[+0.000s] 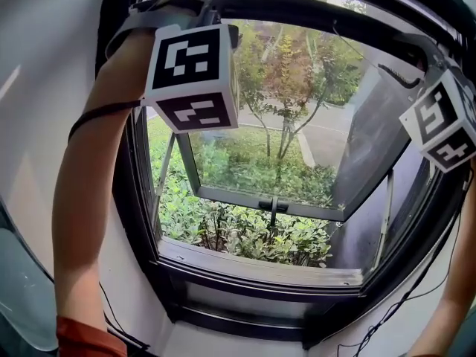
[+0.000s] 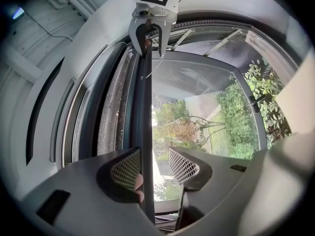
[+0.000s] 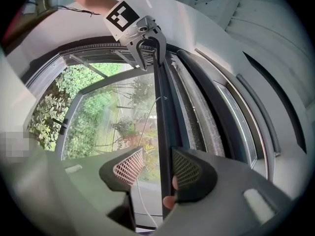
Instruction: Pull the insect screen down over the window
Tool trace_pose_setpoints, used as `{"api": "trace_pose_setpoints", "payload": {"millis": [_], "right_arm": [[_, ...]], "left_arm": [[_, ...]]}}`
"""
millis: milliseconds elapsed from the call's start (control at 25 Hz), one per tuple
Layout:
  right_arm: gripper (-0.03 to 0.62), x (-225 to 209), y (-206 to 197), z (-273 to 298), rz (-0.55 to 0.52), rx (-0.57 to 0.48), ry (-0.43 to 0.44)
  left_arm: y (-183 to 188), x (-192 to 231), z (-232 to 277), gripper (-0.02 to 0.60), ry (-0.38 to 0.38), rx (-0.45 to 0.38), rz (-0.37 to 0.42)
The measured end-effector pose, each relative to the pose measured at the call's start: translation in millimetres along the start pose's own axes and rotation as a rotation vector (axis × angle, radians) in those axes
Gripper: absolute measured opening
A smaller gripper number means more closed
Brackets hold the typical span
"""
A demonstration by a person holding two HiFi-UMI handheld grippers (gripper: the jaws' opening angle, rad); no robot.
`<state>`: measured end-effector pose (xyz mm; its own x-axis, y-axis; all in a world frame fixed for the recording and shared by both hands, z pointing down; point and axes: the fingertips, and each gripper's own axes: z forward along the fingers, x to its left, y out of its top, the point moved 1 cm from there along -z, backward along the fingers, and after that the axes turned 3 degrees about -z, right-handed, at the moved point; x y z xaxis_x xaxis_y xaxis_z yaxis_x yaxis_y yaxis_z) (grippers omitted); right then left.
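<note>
Working high at the top edge of the window frame (image 1: 141, 222), on the insect screen's dark pull bar (image 1: 312, 13) — barely below the head of the frame, leaving the whole opening under it unscreened down to the sill (image 1: 260, 268). Open room to travel downward between the side rails, behind an outward-tilted glass sash (image 1: 268, 147) with shrubs (image 1: 245, 229) beyond. Seen from the head only as marker cubes (image 1: 192, 76) and forearms (image 1: 89, 199) at the bar's two ends; seen properly only from the gripper views, each looking along the bar toward the opposite gripper. Straddling the bar with the left gripper (image 2: 153, 163), with jaws partly apart: one meshed pad (image 2: 127, 170) against the bar, the other clear of it — not clamped. Same with the right gripper (image 3: 156, 165): bar against one pad, daylight beside the other. Beside the bar, a fuzzy grey strip (image 2: 110, 117) close to the frame.
</note>
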<state>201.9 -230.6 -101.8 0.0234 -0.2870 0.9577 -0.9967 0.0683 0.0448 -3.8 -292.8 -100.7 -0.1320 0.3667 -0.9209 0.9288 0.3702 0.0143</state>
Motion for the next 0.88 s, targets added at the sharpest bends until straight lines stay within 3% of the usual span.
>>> {"api": "trace_pose_setpoints", "payload": {"millis": [640, 880], "right_arm": [[0.193, 42, 2, -14, -0.024, -0.011, 0.008], [0.193, 63, 2, -20, -0.031, -0.016, 0.031]], "left_arm": [[1, -37, -17, 0.183, 0.051, 0.023, 0.020], [-3, -59, -26, 0.183, 0.028, 0.034, 0.053]]}}
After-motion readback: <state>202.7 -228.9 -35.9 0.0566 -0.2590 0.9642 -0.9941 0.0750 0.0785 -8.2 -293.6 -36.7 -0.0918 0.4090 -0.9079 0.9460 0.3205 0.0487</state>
